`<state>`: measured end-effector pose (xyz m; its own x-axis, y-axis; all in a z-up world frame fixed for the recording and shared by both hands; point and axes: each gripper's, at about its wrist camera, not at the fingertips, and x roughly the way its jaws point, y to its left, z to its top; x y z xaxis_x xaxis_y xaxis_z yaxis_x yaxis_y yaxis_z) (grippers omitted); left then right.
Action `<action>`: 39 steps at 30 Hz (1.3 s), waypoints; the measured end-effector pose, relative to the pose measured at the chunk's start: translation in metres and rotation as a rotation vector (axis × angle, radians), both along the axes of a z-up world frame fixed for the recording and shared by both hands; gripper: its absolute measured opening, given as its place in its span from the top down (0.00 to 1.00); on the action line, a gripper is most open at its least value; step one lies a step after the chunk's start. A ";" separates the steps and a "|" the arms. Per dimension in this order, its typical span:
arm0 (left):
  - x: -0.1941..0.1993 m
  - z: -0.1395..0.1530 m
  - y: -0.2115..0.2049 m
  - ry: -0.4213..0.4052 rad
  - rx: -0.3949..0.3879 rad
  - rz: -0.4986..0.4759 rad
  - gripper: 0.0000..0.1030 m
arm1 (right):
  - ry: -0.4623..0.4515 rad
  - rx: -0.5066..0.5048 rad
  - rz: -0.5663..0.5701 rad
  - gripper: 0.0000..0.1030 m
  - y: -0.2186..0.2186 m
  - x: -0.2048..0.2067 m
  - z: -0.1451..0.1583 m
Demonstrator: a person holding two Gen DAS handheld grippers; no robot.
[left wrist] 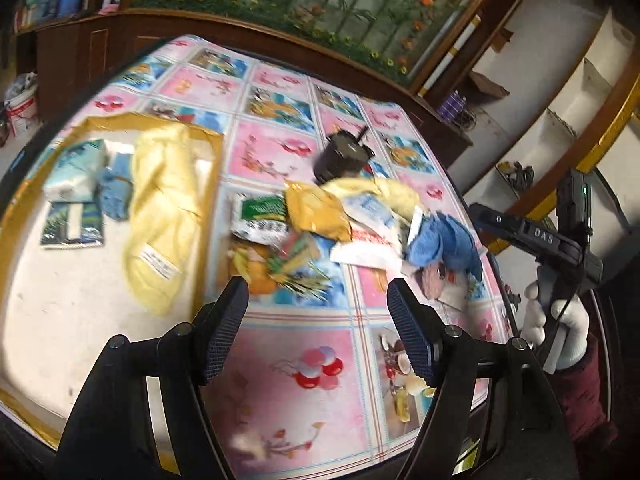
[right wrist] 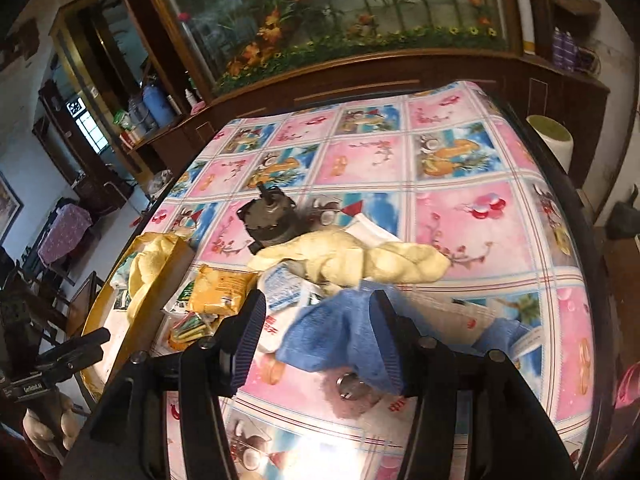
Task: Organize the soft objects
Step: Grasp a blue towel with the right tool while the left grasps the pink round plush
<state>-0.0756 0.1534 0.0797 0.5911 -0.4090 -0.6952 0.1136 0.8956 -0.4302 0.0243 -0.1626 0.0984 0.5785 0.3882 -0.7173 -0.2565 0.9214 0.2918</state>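
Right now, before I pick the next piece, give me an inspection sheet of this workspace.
Surface: table under patterned tablecloth.
Job's things: box holds yellow towel, blue cloth, packets; loose pile has blue towel, yellow cloth, orange packet.
Clutter: black motor.
Grippers: left gripper open, empty; right gripper fingers astride the blue towel, grip unclear.
Cables: nothing seen.
Surroundings: wooden cabinet, flower mural.

Tablecloth [right wrist: 460,216] — pink and blue picture squares. Towels: one blue [right wrist: 332,340], one pale yellow [right wrist: 400,264]. Packet [right wrist: 220,292] — orange-yellow. Tray rim [left wrist: 218,168]: gold.
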 end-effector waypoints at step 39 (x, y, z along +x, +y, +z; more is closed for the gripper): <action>-0.010 -0.027 -0.077 0.089 0.070 -0.207 0.30 | 0.032 -0.115 0.358 0.62 0.032 -0.058 -0.039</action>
<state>-0.0858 0.0766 0.0529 0.4343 -0.4642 -0.7719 0.2624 0.8850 -0.3846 -0.0332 -0.1306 0.0590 0.3972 0.4778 -0.7835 -0.5607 0.8023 0.2050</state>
